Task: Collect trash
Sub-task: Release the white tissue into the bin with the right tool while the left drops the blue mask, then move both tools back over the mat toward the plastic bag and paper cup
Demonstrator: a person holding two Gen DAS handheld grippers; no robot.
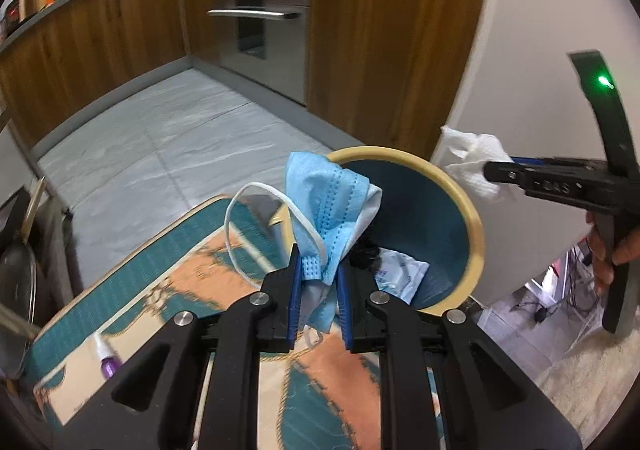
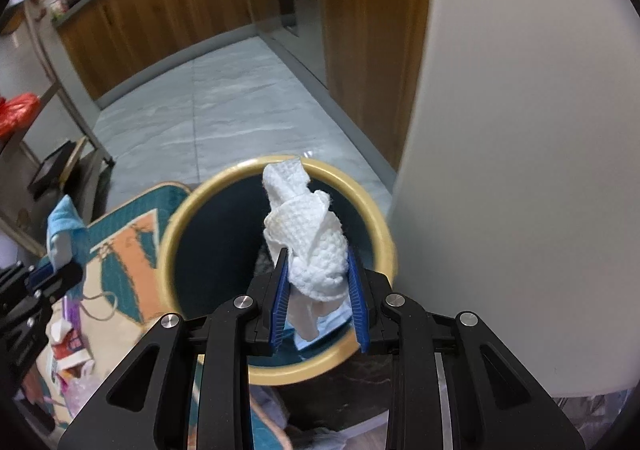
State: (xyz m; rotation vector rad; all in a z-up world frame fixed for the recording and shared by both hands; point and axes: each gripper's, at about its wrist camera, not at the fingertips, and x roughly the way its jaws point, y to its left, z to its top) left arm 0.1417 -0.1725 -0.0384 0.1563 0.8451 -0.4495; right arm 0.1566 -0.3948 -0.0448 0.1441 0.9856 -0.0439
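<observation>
left gripper (image 1: 319,270) clamps a blue mask (image 1: 332,202); right gripper (image 2: 318,274) clamps a paper towel (image 2: 310,234) over the bin (image 2: 176,226); only the left view shows a packet (image 1: 402,274) inside.

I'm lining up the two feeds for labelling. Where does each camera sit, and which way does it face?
Left wrist: on the left hand-held gripper, facing down at the face mask it pinches and the bin; the person's hand shows.
Right wrist: on the right hand-held gripper, above the bin, pinching the paper towel.
Shared: bin, rug, both grippers.
</observation>
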